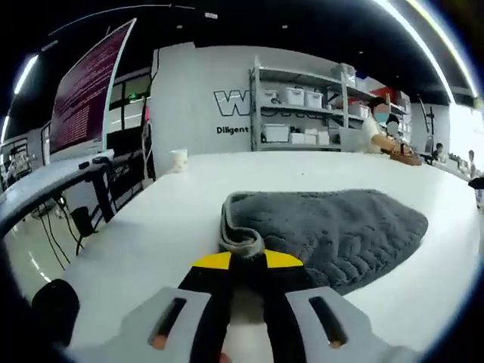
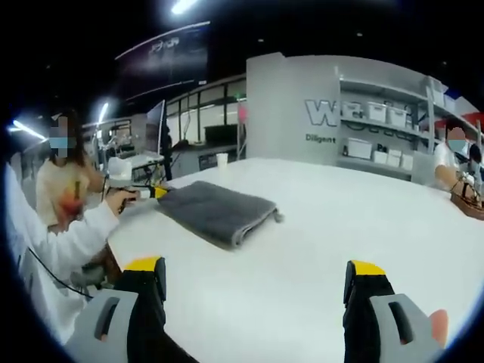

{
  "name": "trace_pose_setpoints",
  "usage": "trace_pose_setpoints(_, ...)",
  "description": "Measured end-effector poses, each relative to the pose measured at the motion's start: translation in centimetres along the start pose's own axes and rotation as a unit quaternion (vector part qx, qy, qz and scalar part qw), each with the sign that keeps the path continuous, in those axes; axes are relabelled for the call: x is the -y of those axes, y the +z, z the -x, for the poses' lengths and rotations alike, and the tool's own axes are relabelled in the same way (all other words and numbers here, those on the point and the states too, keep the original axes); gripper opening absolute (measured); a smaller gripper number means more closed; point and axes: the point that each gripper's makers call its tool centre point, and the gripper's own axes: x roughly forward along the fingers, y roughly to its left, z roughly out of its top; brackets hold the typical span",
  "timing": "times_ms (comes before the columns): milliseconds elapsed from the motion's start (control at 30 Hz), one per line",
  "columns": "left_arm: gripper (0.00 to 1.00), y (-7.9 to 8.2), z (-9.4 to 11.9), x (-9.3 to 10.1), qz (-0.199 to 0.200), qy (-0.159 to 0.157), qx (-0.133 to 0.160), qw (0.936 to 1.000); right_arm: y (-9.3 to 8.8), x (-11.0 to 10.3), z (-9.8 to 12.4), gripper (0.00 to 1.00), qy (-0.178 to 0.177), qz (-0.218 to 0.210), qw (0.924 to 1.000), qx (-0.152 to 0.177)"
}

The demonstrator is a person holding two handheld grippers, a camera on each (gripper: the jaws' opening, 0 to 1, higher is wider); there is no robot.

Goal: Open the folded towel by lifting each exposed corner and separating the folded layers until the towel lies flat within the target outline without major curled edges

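Your left gripper (image 1: 246, 261) was shut on the near edge of the grey towel (image 1: 333, 231), with its two jaws pressed close together on the thick folded rim. The towel lay folded on the white bench (image 1: 151, 234), and no outline showed around it. Your right gripper (image 2: 253, 280) was wide open and held nothing; it hung over bare bench, well apart from the towel, which lay ahead of it and to the left. To do this step well, you needed to pinch just the top layer, not the whole stack. Then you could lift slowly and pull it back, so the layers came apart without dragging the towel along.
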Motion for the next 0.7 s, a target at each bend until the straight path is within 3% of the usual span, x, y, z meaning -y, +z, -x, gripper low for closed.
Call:
trace_pose_setpoints(67, 0.16, -0.1, 0.6, -0.4, -0.001, 0.007, 0.001, 1.0000, -0.1, -0.1, 0.0, 0.98, 0.002, -0.003, 1.0000, 0.000)
trace_pose_setpoints(200, 0.16, 1.4, 2.9, -1.3, -0.030, 0.028, 0.032, 0.9986, -0.1, -0.1, 0.0, 0.98, 0.001, -0.001, 1.0000, 0.000)
trace_pose_setpoints(300, 0.19, 2.6, 4.4, -0.9, -0.035, 0.019, 0.053, 0.9978, -0.1, -0.1, 0.0, 0.98, 0.001, -0.002, 1.0000, 0.001)
trace_pose_setpoints(367, 0.24, 3.9, 5.8, 0.4, -0.040, -0.010, 0.076, 0.9963, -0.1, -0.1, 0.0, 0.98, 0.001, -0.002, 1.0000, 0.000)
trace_pose_setpoints(467, 0.35, 4.7, 7.2, 1.8, -0.047, -0.034, 0.086, 0.9946, -0.2, -0.1, -0.1, 0.98, 0.001, -0.001, 1.0000, -0.002)
trace_pose_setpoints(600, 0.45, 4.1, 8.7, 4.6, -0.080, -0.100, 0.062, 0.9899, 0.0, -0.1, 0.0, 0.98, 0.001, -0.002, 1.0000, 0.001)
trace_pose_setpoints(700, 0.52, 3.8, 9.6, 5.8, -0.097, -0.125, 0.050, 0.9861, 0.0, 0.1, 0.1, 0.98, -0.004, -0.001, 1.0000, 0.001)
